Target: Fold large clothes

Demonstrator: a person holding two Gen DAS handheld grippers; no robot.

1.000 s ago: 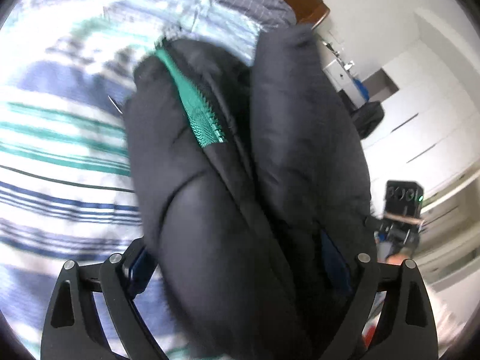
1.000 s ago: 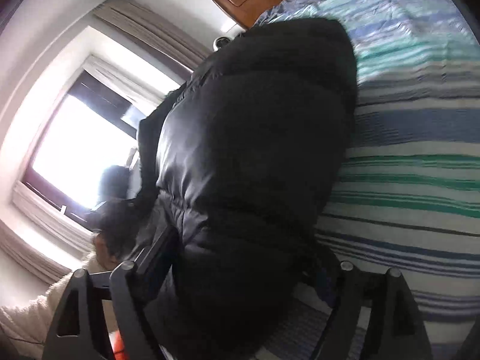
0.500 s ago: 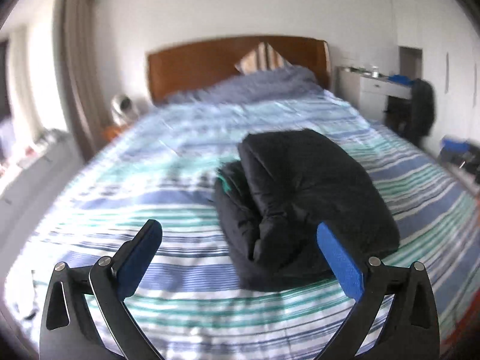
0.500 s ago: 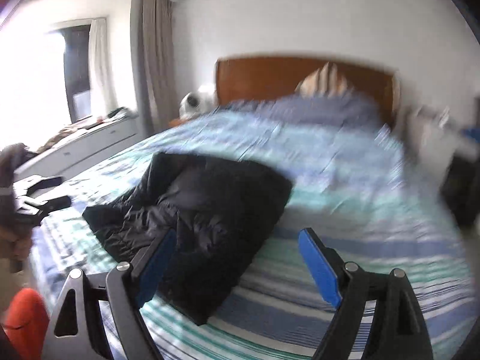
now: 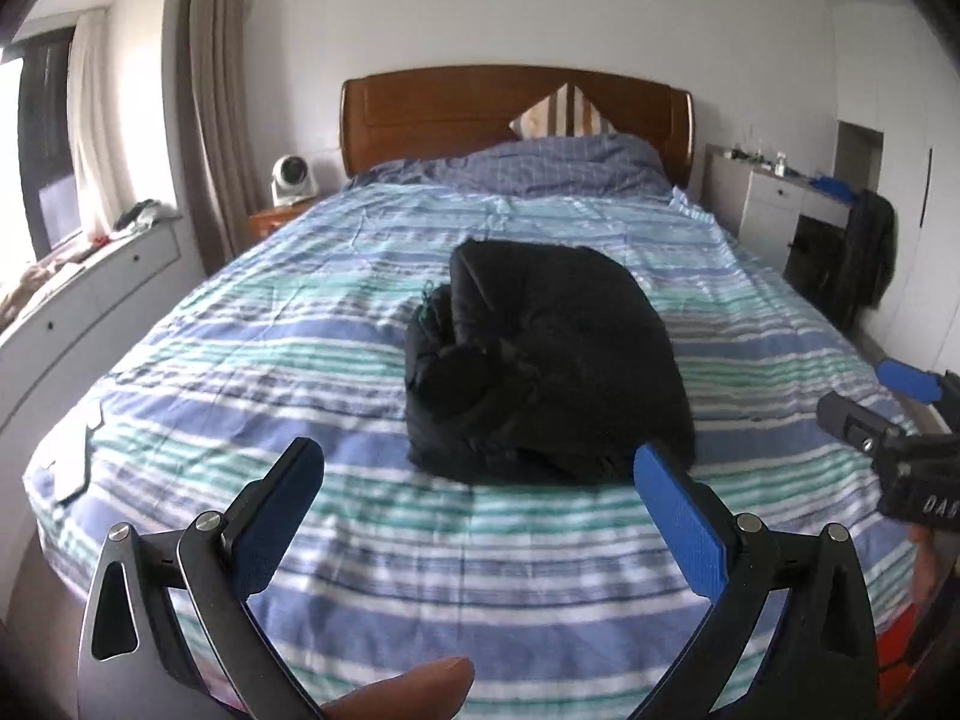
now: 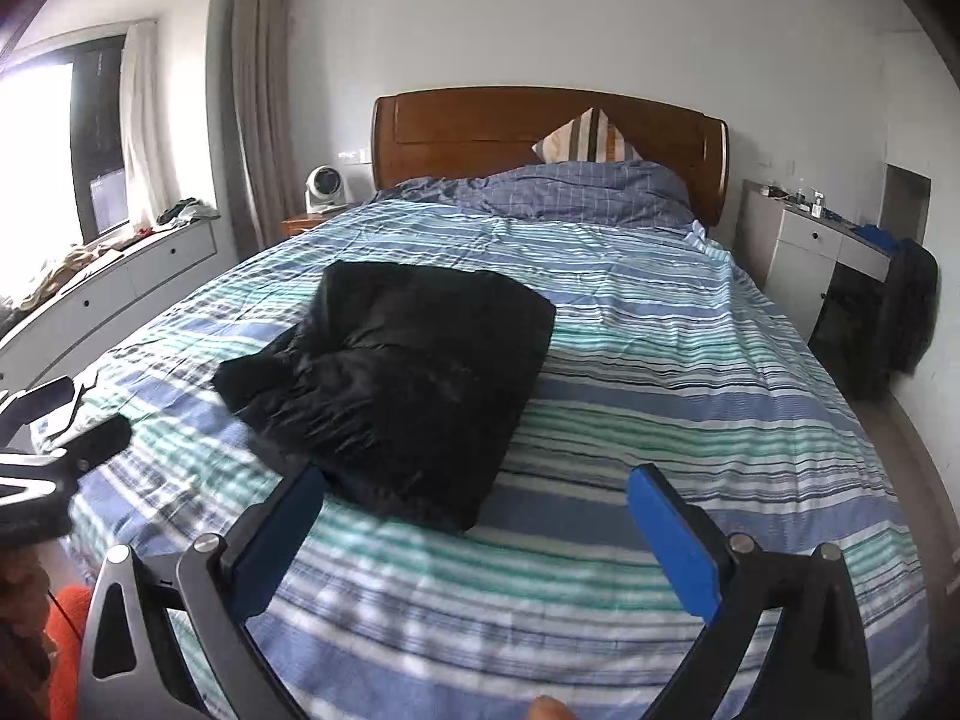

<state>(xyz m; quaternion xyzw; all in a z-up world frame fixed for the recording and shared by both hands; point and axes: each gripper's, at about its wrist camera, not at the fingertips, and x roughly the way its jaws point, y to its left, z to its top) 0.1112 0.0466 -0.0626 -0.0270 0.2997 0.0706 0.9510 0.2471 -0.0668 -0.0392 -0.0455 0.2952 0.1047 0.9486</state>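
Both tools, which a second ago were pressed close against the black padded jacket (image 5: 546, 366), are now drawn back and raised above the foot of the bed, each looking down its length toward the brown wooden headboard (image 5: 516, 108). Left tool (image 5: 480, 516): its blue-padded fingers (image 5: 681, 519) are standing wide apart with nothing between them, angled downward over the blue, green and white striped bedcover (image 5: 270, 360); a fingertip of the person's hand (image 5: 408, 690) is showing at the lower edge of the left wrist view. Right tool (image 6: 477, 531): its jaws are opening and are holding nothing, with only bedcover lying between the blue pads, and it too is tilting downward at the bed. Each tool is appearing at the edge of the other's view, the two being held side by side and apart. The jacket is lying folded into a compact bundle on the middle of the bedcover, clear of both tools, with a bunched sleeve or collar end protruding at its left side. A striped cushion (image 6: 585, 138) is leaning against the headboard behind a blue checked pillow (image 6: 570, 192).
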